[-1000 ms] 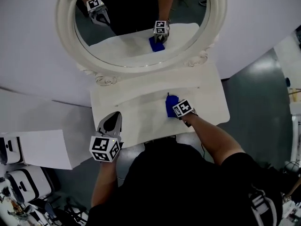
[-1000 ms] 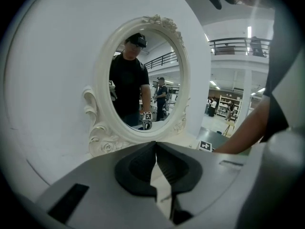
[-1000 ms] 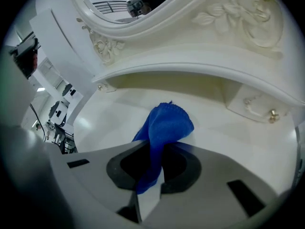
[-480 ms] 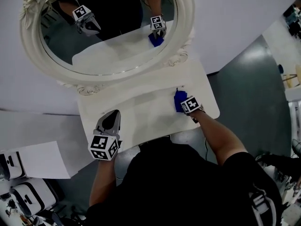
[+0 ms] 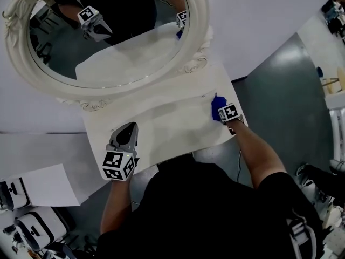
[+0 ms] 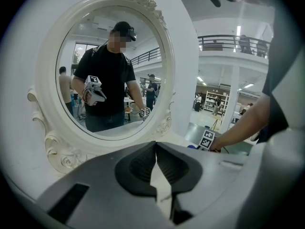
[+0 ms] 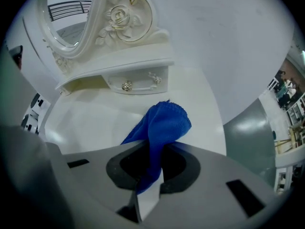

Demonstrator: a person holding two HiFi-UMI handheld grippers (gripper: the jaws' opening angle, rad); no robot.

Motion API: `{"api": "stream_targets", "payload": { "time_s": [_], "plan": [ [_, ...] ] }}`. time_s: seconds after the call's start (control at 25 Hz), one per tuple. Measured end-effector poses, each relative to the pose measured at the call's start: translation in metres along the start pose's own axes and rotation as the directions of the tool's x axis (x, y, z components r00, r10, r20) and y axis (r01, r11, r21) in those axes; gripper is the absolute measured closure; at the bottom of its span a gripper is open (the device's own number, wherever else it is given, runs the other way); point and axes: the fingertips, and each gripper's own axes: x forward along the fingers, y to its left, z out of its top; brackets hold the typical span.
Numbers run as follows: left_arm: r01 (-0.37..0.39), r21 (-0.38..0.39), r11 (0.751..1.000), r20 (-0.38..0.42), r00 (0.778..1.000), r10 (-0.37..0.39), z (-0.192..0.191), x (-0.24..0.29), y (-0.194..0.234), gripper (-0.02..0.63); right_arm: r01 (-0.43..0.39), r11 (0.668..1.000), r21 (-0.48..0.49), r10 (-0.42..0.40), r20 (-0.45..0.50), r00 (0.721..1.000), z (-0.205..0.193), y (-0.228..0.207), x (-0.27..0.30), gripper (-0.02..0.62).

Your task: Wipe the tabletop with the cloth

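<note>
The white counter [image 5: 161, 117] runs below the oval mirror [image 5: 200, 15], and its surface lies bare between the two grippers. Down and right of the mirror, close to the counter's right edge, the right gripper [image 5: 220, 108] has its fingers clamped on the blue cloth [image 5: 215, 103], which bunches out ahead of them onto the surface. Beyond that edge is grey floor [image 5: 280, 80]. Below the mirror's left half, near the counter's front edge, the left gripper [image 5: 129, 131] hangs with its fingers closed together and nothing between them. A small drawer [image 7: 138, 82] under the mirror's base is shut. A white sheet [image 5: 48, 185] lies lower left of the mirror, off the counter.
</note>
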Motion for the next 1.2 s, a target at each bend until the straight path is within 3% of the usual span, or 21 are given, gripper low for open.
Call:
{"api": "stream_targets", "payload": {
  "time_s": [0.28, 0.6, 0.92, 1.2],
  "plan": [
    [-0.006, 0.003, 1.000, 0.000, 1.000, 0.006, 0.000, 0.004, -0.001, 0.594, 0.040, 0.999, 0.031, -0.040, -0.005, 0.999, -0.007, -0.031, -0.004, 0.555],
    [-0.021, -0.006, 1.000, 0.016, 1.000, 0.021, 0.000, -0.008, 0.001, 0.593, 0.052, 0.998, 0.018, -0.052, 0.025, 0.998, 0.009, -0.018, -0.011, 0.556],
    [-0.080, -0.038, 0.996, 0.045, 0.996, 0.081, -0.009, -0.049, 0.021, 0.594, -0.107, 0.994, -0.024, 0.109, 0.144, 0.984, 0.061, 0.082, -0.034, 0.557],
    [-0.168, -0.086, 0.982, 0.081, 0.981, 0.175, -0.022, -0.105, 0.052, 0.594, -0.258, 0.937, -0.234, 0.293, 0.131, 0.947, 0.101, 0.224, -0.038, 0.555]
  ]
}}
